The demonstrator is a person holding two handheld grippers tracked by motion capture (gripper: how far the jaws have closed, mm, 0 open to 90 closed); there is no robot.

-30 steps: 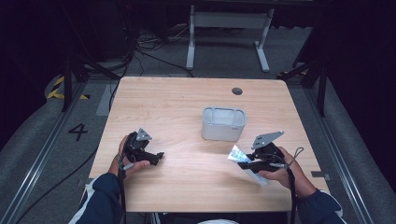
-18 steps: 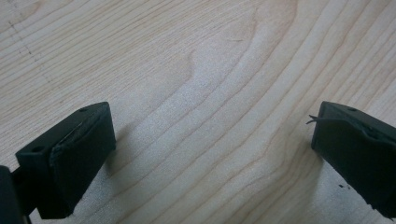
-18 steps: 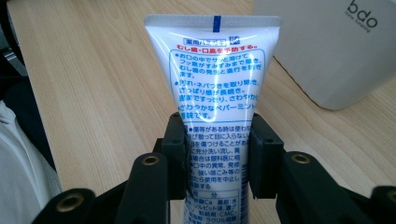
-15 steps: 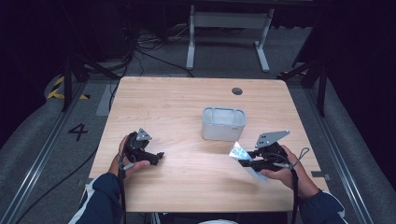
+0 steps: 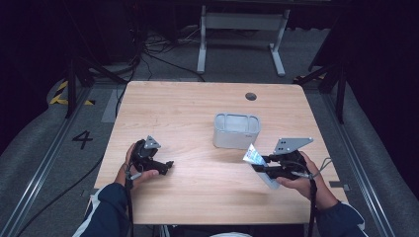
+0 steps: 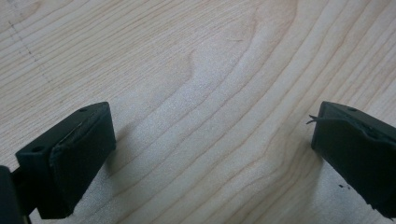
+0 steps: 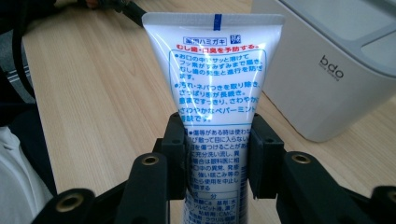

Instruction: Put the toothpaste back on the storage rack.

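Here, view by view.

High view, right claw: the right gripper (image 5: 258, 164) sits in the person's right hand (image 5: 302, 174) near the table's right edge, pinching a tube (image 5: 253, 156).
High view, tube: its flat crimped end sticks out past the claw tips toward the bin (image 5: 236, 131), close to the bin's near right corner; whether they touch I cannot tell.
High view, left claw: the left gripper (image 5: 168, 167) rests low over the table (image 5: 188, 106) in the left hand (image 5: 132, 165), well apart from the right claw and the bin, tips pointing toward the middle of the table.

Left gripper view, claw: jaws spread wide, one at each lower corner.
Left gripper view, between the jaws: just pale wood grain of the table (image 6: 201, 93), which the tips look to rest on or hang just above.

Right gripper view, claw: the right gripper (image 7: 217, 154) is pressed onto the tube (image 7: 215, 65), one pad on each side edge.
Right gripper view, tube: white with blue and red print, rising from the claw, crimped end farthest away.
Right gripper view, bin: the white bin (image 7: 327, 70) stands just beyond and to the right of the claw.
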